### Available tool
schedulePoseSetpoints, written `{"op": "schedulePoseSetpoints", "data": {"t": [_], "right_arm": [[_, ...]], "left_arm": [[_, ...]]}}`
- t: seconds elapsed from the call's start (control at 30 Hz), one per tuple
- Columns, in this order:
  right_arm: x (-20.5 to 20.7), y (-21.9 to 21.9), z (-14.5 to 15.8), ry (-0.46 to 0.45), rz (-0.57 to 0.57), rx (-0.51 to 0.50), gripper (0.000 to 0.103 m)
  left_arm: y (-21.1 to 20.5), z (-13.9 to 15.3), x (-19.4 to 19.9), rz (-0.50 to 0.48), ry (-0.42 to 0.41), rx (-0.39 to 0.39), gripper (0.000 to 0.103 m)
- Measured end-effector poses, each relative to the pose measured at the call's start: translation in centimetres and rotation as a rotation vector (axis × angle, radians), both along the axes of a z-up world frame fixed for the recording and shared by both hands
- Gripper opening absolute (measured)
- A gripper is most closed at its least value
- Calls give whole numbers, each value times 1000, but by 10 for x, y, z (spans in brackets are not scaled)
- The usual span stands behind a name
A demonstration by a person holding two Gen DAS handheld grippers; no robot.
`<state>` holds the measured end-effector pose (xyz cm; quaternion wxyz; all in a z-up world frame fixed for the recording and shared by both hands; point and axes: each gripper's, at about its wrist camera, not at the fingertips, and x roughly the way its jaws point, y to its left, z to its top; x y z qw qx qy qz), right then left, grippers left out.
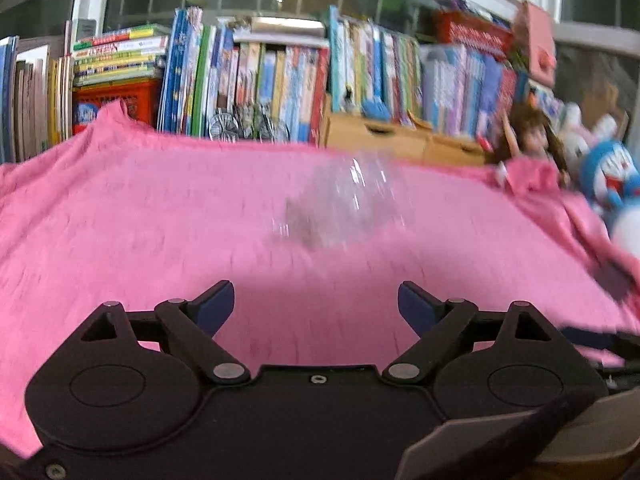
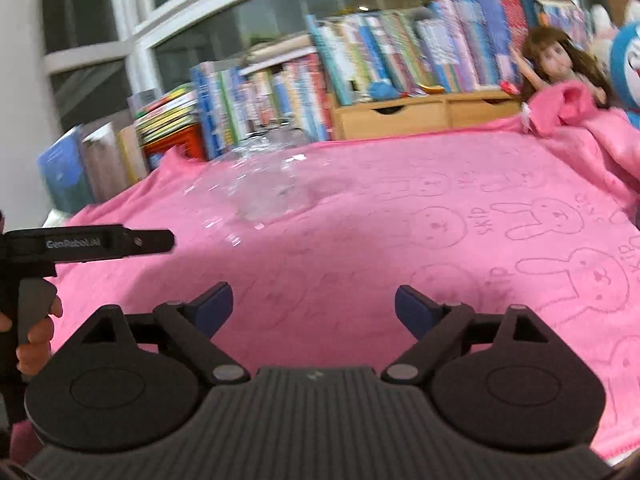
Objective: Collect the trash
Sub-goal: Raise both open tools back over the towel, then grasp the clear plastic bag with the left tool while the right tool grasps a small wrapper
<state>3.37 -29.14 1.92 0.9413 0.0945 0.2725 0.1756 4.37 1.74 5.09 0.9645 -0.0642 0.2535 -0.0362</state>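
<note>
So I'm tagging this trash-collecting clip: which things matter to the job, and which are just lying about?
For the job:
crumpled clear plastic bottle
left hand-held gripper, open
right hand-held gripper, open

Lying about:
pink bunny-print towel
row of colourful books
brown-haired doll
light wooden drawer box

A crushed plastic bottle (image 1: 344, 204) lies on the towel (image 1: 140, 216) spread over the surface. Behind the towel stands a row of books (image 1: 256, 84), with a drawer box (image 1: 376, 136) to their right. A doll (image 2: 560, 60) and a plush toy (image 1: 612, 172) sit at the towel's far right corner.
</note>
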Motion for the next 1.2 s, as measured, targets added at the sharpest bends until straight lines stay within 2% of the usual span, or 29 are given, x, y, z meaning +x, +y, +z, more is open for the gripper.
{"op": "schedulePoseSetpoints", "data": {"t": [0.13,0.23,0.37,0.43,0.47,0.5,0.57,0.73,0.97,1.2], "right_arm": [[13,-4,-8,32,-35,-1,93],[13,-5,-16,53,-36,-9,93],[13,-7,-22,66,-36,-20,93],[12,-8,-23,71,-38,-16,93],[12,-10,-23,72,-39,-13,93],[12,-11,-24,73,-41,-10,93],[11,-14,-25,72,-45,-7,93],[10,-19,-28,74,-48,1,93],[5,-14,-27,60,-44,-20,93],[20,1,-20,42,-15,-14,93]], "left_arm": [[-2,4,51,34,-58,-47,90],[-9,3,91,18,-43,-55,91],[-19,-6,131,14,-24,-18,91],[-26,-12,144,13,24,16,73],[-28,-15,147,25,54,24,44],[-25,-16,147,34,78,3,32],[-15,-14,140,51,75,-64,27],[4,2,112,45,21,-92,26],[29,43,82,38,-55,-177,26],[43,59,66,137,-98,-116,26]]}}
